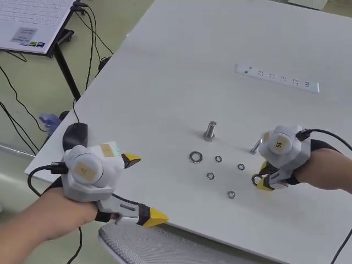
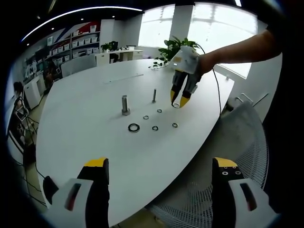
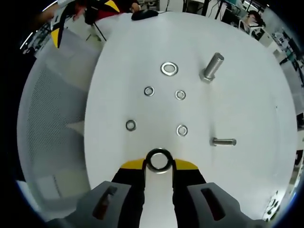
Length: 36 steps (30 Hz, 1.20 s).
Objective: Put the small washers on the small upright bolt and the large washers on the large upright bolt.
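Observation:
The large upright bolt (image 1: 209, 131) stands mid-table, and the small upright bolt (image 1: 256, 146) is to its right. One large washer (image 1: 196, 157) and several small washers (image 1: 218, 159) lie flat in front of them. My right gripper (image 1: 261, 181) hovers just right of the washers, shut on a second large washer (image 3: 158, 150) held between its yellow tips (image 3: 183, 165). In the right gripper view the large bolt (image 3: 211, 67) and small bolt (image 3: 223, 141) lie ahead. My left gripper (image 1: 144, 188) hangs open at the table's near edge, with nothing between its fingers (image 2: 95, 167).
A white power strip (image 1: 278, 77) lies at the back right of the table (image 1: 165, 82). A mesh chair (image 1: 137, 245) sits under the near edge below my left gripper. A black mouse (image 1: 74, 135) rests at the left edge, and a laptop (image 1: 30, 22) stands on a side stand.

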Available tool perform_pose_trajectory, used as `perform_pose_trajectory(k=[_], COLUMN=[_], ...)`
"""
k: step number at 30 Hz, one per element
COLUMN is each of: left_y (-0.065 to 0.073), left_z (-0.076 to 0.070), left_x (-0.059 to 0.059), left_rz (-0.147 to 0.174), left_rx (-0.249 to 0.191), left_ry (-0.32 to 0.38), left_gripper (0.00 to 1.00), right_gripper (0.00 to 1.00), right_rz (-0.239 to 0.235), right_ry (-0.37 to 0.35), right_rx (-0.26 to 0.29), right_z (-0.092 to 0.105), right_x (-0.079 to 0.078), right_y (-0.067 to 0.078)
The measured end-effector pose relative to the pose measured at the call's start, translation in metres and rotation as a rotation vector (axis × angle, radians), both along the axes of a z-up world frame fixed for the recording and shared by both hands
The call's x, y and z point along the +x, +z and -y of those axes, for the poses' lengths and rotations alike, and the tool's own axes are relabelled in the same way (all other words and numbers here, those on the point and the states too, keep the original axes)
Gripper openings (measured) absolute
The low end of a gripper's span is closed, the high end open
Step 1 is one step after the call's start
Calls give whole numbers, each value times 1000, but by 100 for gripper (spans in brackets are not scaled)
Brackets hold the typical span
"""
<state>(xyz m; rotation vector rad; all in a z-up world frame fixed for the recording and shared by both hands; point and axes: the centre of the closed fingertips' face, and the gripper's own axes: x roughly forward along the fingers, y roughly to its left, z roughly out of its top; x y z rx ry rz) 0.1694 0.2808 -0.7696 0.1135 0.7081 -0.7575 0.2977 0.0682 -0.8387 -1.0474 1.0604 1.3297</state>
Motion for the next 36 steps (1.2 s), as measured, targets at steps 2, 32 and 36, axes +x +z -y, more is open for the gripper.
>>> perform_pose_trajectory(k=[2, 32, 36], left_y=[-1, 3, 3], left_z=[0, -7, -4], left_x=[-1, 3, 3], left_rz=[-9, 13, 10], left_rx=[0, 19, 14], left_ry=[2, 20, 20], left_gripper=[90, 92, 92], right_gripper=[20, 21, 21], right_rz=[-1, 24, 24], right_ry=[0, 36, 45], right_rx=[0, 31, 26], right_z=[-1, -46, -53], right_x=[0, 29, 34], right_y=[5, 80, 81])
